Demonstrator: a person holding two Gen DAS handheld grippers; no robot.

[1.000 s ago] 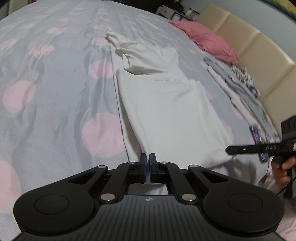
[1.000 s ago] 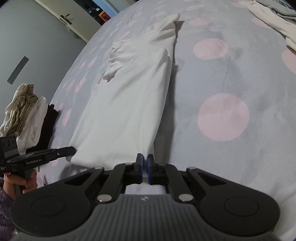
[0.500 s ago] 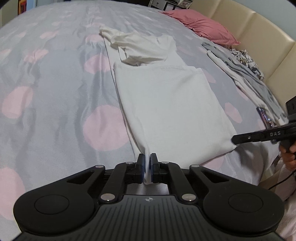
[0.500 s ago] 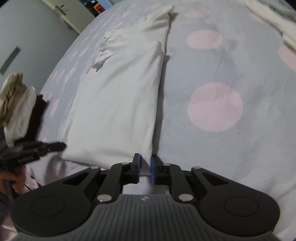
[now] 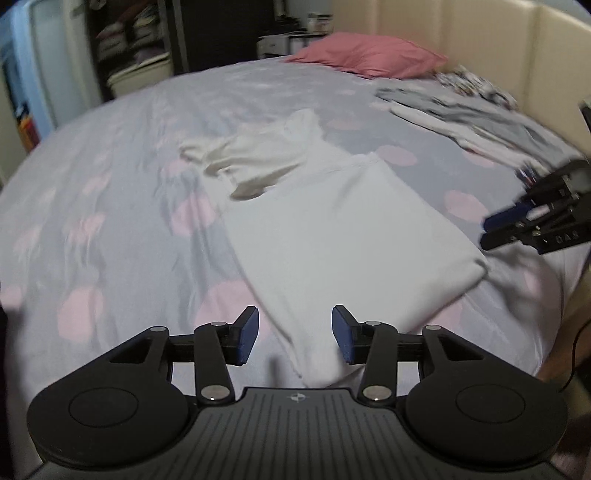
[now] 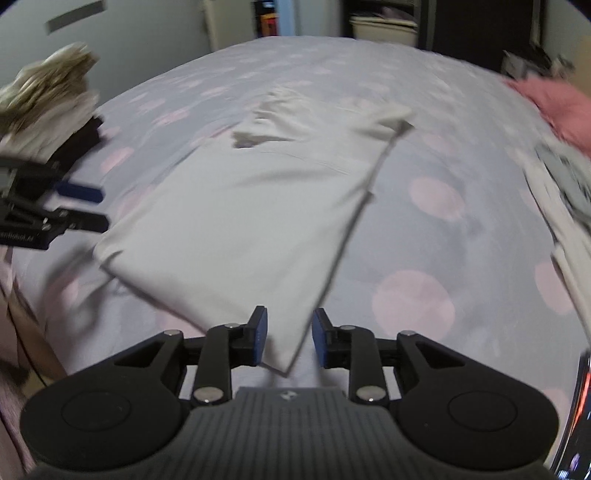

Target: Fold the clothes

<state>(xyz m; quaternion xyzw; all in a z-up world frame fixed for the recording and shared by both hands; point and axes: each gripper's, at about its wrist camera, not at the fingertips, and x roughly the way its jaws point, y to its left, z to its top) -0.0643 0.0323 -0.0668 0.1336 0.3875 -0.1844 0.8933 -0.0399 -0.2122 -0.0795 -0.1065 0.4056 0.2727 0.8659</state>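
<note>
A bed (image 5: 110, 229) with a grey, pink-spotted cover carries a white garment (image 5: 343, 236) lying flat at its near edge, sleeves bunched at the far end. A pink pillow (image 5: 369, 53) sits beyond the garment. The left tool (image 5: 294, 334) and right tool (image 6: 287, 338) each stand wide open over a near corner, gripping nothing.

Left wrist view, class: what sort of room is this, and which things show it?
Most likely a bedroom: a bed with a spotted grey cover, a pink pillow by a padded headboard, and shelves of folded things behind.
</note>
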